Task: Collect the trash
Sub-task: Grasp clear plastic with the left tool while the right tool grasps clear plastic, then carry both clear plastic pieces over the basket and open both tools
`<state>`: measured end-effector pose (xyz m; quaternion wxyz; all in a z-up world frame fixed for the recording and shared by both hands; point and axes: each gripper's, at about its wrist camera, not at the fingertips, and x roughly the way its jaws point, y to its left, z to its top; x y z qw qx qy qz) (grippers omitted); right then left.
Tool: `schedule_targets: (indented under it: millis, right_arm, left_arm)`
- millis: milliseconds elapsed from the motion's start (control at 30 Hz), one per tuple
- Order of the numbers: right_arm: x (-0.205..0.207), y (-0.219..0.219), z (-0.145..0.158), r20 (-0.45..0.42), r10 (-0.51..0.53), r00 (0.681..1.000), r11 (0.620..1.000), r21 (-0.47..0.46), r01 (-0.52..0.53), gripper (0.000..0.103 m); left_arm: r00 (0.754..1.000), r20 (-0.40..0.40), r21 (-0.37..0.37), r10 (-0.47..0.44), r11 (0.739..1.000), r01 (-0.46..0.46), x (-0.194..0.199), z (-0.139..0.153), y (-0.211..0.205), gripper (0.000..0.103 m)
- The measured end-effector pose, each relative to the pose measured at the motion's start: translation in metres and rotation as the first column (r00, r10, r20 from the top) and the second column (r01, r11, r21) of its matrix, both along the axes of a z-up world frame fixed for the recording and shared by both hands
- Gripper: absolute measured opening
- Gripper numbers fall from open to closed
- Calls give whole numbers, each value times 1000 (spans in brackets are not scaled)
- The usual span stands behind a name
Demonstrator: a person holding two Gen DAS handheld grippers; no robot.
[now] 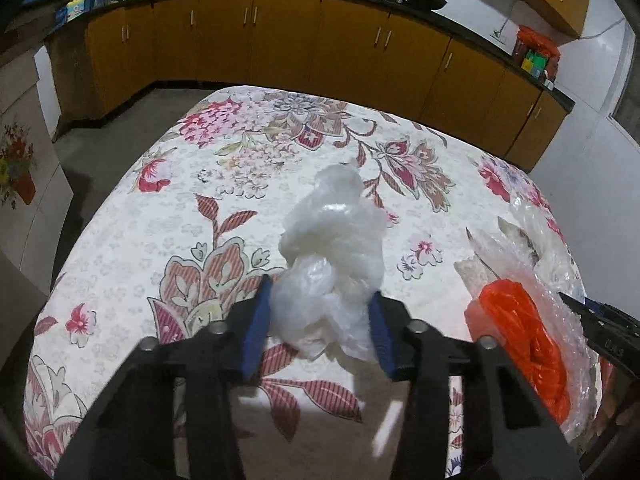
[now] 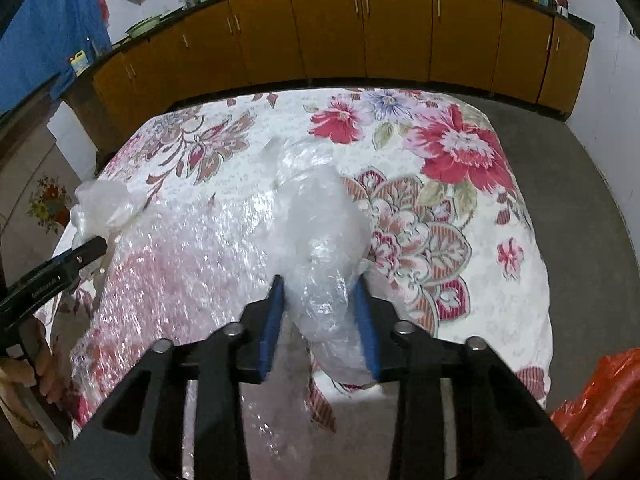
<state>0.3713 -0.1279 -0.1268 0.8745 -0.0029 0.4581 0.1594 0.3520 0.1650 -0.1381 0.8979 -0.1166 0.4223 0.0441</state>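
nearest in the left wrist view, the left tool (image 1: pixel 320 320) is seen clenched on a crumpled wad of translucent white plastic film (image 1: pixel 332 256), its blue pads pressed into the lower folds from nine and three o'clock while most of the wad stands free toward twelve o'clock. only the loose bottom folds appear to be caught, so the film could slide out when lifted, or the upper part could unfurl and drag over the flower-patterned tabletop (image 1: pixel 160 240).

in the right wrist view, the right tool (image 2: pixel 320 320) is likewise seen clenched, on a rolled bundle of clear plastic wrap (image 2: pixel 324 248) that runs from between the pads toward twelve o'clock. this bundle is judged to be joined to, or lying on, the wide clear bubble-wrap sheet (image 2: pixel 192 256) spread toward nine o'clock; which of the two cannot be told. if joined, a lift would haul the whole sheet along, and the white wad at ten o'clock, just beside the left tool's finger, could be swept off the edge.

at four o'clock in the left view, a crumpled orange plastic bag (image 1: pixel 520 336) lies under clear wrap at the tabletop's edge, close to the right tool, and could be knocked to the floor by a careless swing. the two tools are near each other, so a collision is possible if both are raised inward together.
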Motion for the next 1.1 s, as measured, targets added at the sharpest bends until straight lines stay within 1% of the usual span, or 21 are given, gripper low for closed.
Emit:
schedule_targets:
  millis: [67,167,433,633,833,933,1100]
  right_arm:
    - [-3,-4,2,2,-9,1000,1000,11,9,28]
    - [-10,-12,7,13,-24,1000,999,34,24,27]
    - [-36,-39,32,62,-71,996,994,88,65,27]
    - [-62,-60,52,104,-104,989,989,117,92,27]
    - [-94,-82,74,150,-135,979,983,147,113,27]
    - [-112,-96,86,181,-158,971,978,163,129,27]
    - [-138,-118,102,215,-205,955,969,179,167,27]
  left_arm:
    - [1000,7,4,-7,1000,7,-3,2,-2,33]
    - [1000,18,9,-18,1000,18,-7,5,-4,28]
    - [997,67,21,-46,999,45,-25,23,-11,25]
    - [988,118,28,-95,995,93,-48,46,-26,25]
    - [972,169,20,-160,987,159,-70,73,-50,25]
    - [960,195,20,-201,979,201,-81,88,-68,25]
    - [931,234,17,-279,959,283,-97,110,-104,25]
